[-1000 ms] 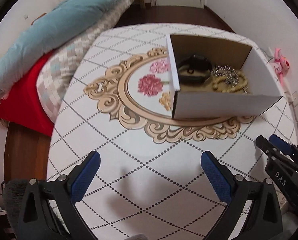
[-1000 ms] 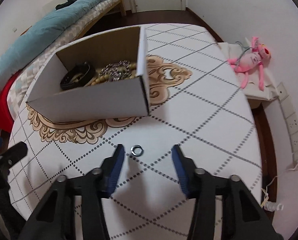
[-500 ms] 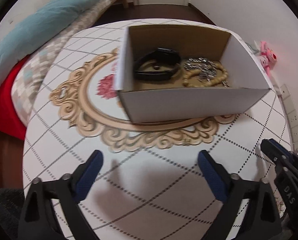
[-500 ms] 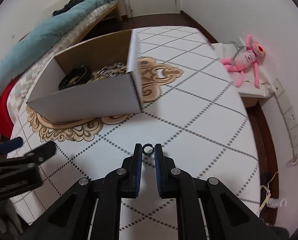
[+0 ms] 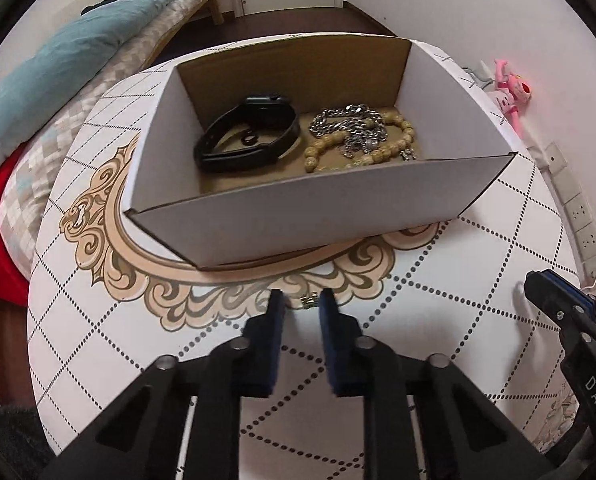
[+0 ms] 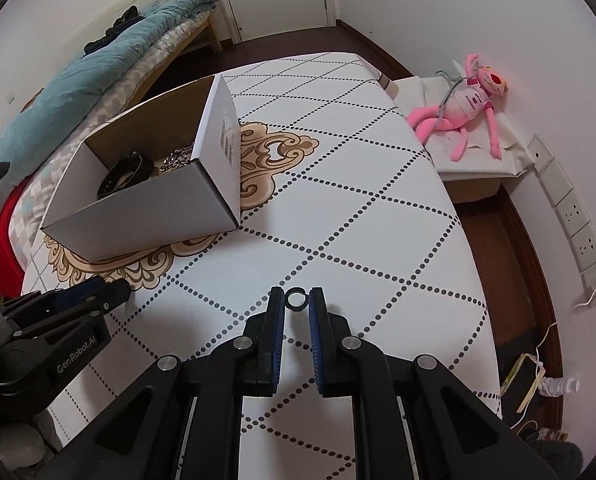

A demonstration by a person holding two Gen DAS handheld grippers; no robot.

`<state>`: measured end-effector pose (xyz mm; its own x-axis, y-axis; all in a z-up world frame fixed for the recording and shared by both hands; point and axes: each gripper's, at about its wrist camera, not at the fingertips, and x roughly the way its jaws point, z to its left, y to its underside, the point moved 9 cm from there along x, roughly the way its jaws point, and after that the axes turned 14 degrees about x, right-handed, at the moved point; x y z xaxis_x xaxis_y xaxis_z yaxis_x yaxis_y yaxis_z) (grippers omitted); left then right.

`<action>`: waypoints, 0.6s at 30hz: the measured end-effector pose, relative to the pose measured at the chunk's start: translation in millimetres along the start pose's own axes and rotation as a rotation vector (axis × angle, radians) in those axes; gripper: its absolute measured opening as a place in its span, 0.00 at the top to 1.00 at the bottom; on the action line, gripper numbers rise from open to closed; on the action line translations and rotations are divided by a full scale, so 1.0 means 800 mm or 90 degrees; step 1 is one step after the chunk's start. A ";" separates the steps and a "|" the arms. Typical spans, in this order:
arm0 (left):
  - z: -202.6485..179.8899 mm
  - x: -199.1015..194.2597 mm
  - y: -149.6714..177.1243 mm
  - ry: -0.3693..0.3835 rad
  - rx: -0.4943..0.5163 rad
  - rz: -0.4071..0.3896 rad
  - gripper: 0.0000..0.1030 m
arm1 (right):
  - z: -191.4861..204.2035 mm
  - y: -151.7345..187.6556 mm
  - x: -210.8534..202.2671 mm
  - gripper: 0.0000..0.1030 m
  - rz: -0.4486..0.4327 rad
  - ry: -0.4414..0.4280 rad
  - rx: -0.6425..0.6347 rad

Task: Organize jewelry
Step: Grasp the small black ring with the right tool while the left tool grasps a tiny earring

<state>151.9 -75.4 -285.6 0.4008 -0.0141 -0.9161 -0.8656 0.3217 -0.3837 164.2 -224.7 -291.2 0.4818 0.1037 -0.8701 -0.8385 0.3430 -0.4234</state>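
An open cardboard box point(image 5: 317, 216) stands on the patterned table point(image 5: 98, 340). It holds a black watch band point(image 5: 250, 136), a silver chain point(image 5: 349, 120) and a beaded bracelet point(image 5: 377, 152). My left gripper point(image 5: 301, 302) is closed down on a small gold ring point(image 5: 308, 301) lying on the table just in front of the box. My right gripper point(image 6: 297, 300) is shut on a small dark ring point(image 6: 297, 300) and holds it over the table, right of the box point(image 6: 146, 208).
A bed with a teal duvet point(image 6: 110, 64) lies left of the table. A pink plush toy point(image 6: 465, 108) sits on a low stand at the right. Wall sockets point(image 6: 577, 232) and cables run along the right wall.
My left gripper moved up to the box and closed from wide open onto the gold ring. My right gripper closed on the dark ring and lifted it.
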 end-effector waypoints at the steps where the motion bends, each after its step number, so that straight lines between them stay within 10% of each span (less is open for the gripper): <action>1: -0.001 0.000 0.000 0.002 0.002 -0.001 0.94 | 0.000 0.000 -0.001 0.87 -0.001 -0.001 0.000; 18: -0.003 -0.059 0.009 0.051 -0.008 -0.040 0.94 | 0.013 -0.012 -0.042 0.87 -0.022 -0.046 0.005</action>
<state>126.1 -74.6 -245.2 0.4303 -0.1097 -0.8960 -0.8430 0.3061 -0.4423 158.4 -221.6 -255.4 0.5275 0.1595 -0.8344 -0.8193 0.3554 -0.4500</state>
